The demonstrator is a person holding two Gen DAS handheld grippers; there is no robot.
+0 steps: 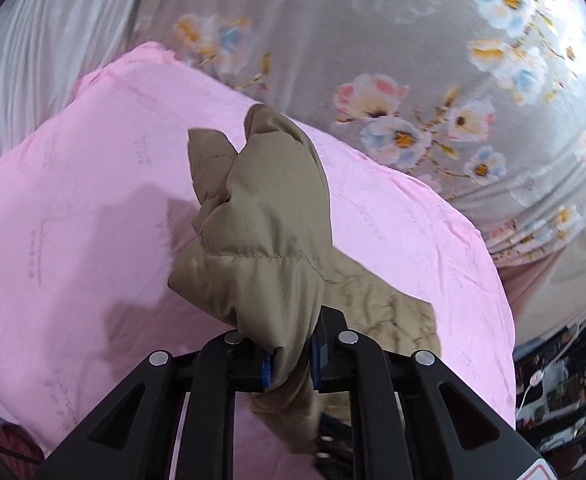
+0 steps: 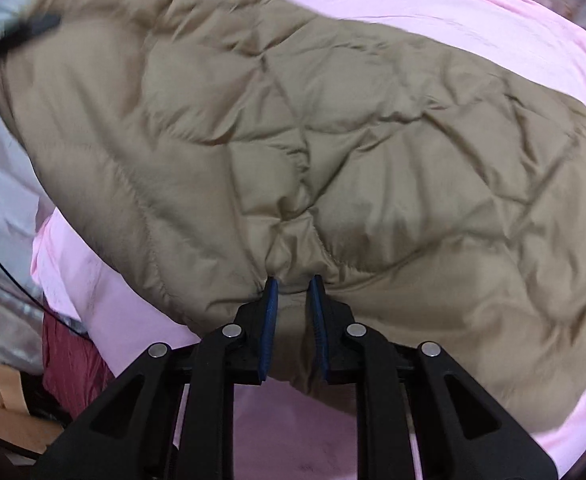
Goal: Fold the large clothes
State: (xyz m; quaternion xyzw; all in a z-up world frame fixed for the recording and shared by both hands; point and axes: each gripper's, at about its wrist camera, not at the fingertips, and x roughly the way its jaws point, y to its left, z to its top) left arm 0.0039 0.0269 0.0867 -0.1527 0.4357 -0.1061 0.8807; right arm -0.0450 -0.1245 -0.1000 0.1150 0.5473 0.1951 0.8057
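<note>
I have my left tool (image 1: 289,364) pinched tight on one puffy end of the tan coat (image 2: 333,140) and my right tool (image 2: 293,320) pinched on its near edge, so I can lift and fold it on the pink sheet (image 1: 73,200).

Pink sheet (image 1: 73,208) beneath the tongs, floral grey bedspread (image 1: 373,40) beyond, maroon cloth (image 2: 69,360) lower left.
</note>
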